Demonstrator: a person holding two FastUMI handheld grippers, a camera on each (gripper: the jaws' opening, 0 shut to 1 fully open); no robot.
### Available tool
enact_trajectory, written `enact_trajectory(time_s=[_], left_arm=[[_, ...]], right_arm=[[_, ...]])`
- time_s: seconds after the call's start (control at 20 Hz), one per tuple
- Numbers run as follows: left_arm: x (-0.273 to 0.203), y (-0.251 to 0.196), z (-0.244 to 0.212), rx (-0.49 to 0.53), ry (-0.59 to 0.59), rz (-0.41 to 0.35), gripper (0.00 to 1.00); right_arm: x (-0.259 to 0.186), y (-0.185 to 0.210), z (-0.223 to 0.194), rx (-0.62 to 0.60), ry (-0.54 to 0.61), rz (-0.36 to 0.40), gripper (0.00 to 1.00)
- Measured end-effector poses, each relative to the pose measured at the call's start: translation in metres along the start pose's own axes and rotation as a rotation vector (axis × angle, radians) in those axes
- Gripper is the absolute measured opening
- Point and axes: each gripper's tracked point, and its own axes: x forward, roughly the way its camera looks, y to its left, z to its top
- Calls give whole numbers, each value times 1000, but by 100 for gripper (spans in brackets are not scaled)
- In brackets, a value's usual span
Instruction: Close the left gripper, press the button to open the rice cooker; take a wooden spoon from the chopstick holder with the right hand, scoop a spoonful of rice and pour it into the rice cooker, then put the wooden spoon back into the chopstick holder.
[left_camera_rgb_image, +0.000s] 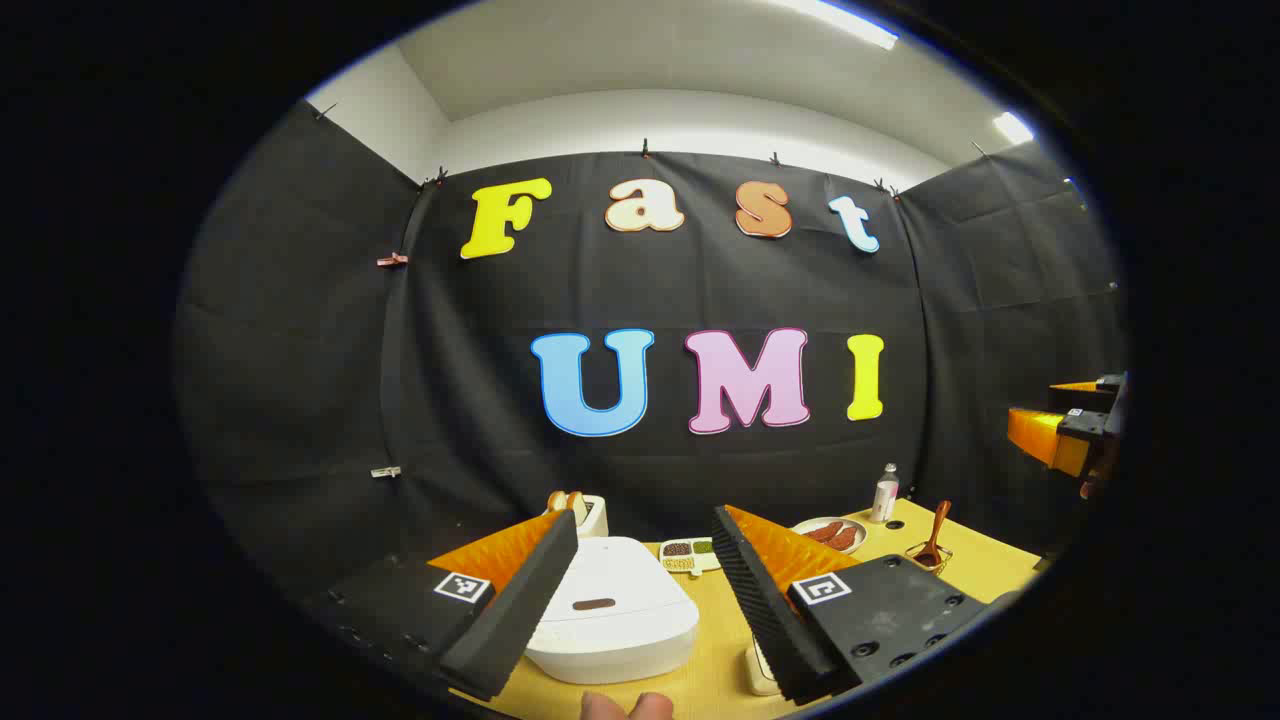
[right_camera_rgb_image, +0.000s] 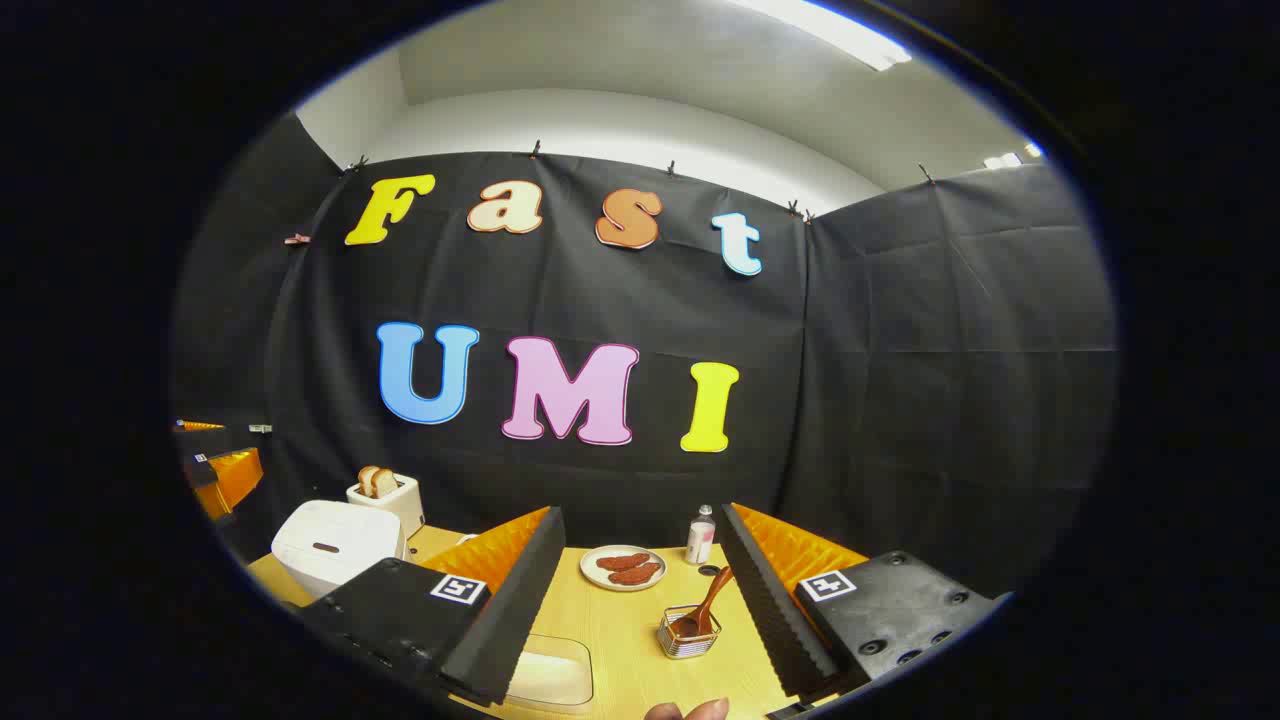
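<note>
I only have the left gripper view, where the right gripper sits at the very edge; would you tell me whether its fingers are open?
Observer: Yes. In the right gripper view, the right gripper is open, its fingers wide apart with nothing held.
Operator: Thank you. How does the spoon sit in its holder?
Observer: The wooden spoon stands bowl-down in the wire chopstick holder, with its handle leaning up to the right in that view.
Operator: Is anything nearer to that gripper?
Observer: A pale shallow container lies beside the finger on the left of that view; I cannot tell what it holds.
</note>
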Motion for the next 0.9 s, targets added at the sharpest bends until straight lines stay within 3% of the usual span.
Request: enact_trajectory(time_s=[0.9], left_arm=[[12,17,-3,-21,12,9,94]], right_arm=[[4,-1,10,-2,-29,-7,98]])
